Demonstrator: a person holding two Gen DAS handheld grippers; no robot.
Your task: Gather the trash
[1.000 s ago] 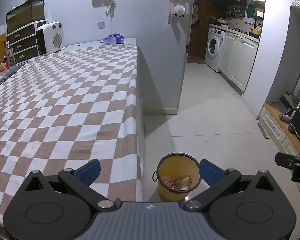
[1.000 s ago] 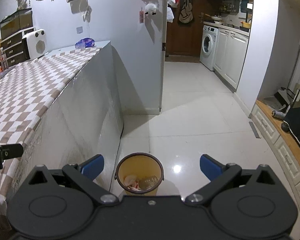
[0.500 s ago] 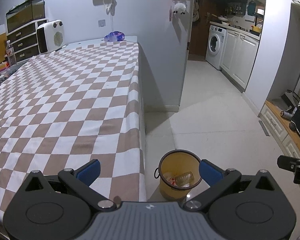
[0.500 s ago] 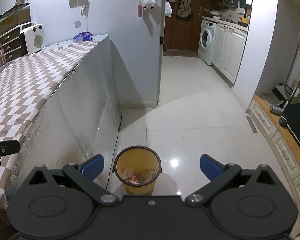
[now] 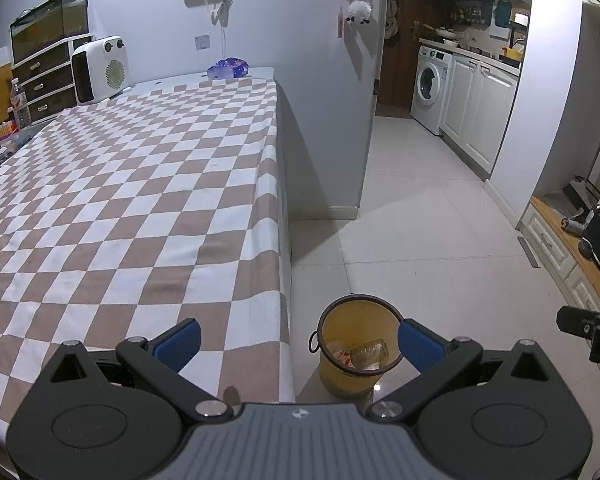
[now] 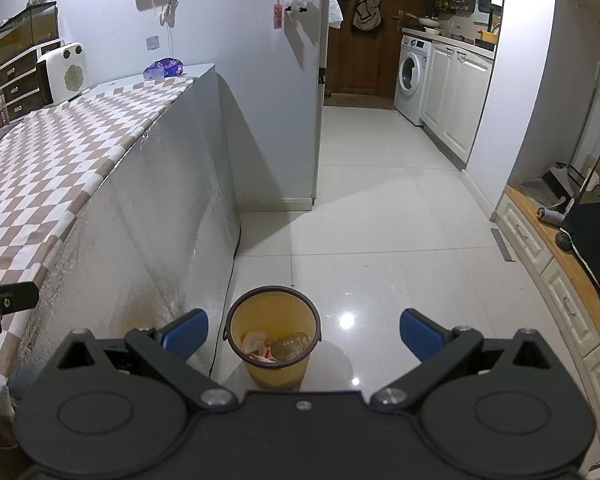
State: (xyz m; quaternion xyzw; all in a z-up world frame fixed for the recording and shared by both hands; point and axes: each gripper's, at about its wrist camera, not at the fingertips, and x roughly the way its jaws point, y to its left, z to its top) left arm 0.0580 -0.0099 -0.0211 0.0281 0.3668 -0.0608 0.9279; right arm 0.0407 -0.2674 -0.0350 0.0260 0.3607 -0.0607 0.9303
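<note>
Left gripper (image 5: 298,346) wide, empty, above counter (image 5: 140,200) edge. Right gripper (image 6: 304,334) wide, empty, over floor. Yellow bin (image 6: 273,336) beside counter holds bottle (image 6: 291,345), wrappers. Risk: low reach knocks light bin over, spilling trash.

My left gripper (image 5: 299,343) and right gripper (image 6: 304,332) both look like matt black plastic, with smooth blue pads (image 5: 179,343) on the wide-apart jaws and small shiny metal pivot screws (image 5: 205,407). The worktop (image 5: 140,184) wears a matt woven checked cloth (image 5: 100,220); from my right camera its side panel (image 6: 172,248) looks silvery and crinkled, like foil. The floor tiles (image 6: 364,248) are glossy and throw back the light. The bin (image 6: 273,334) seems ribbed yellow plastic with a dark rim, holding a clear plastic bottle (image 6: 290,345).
</note>
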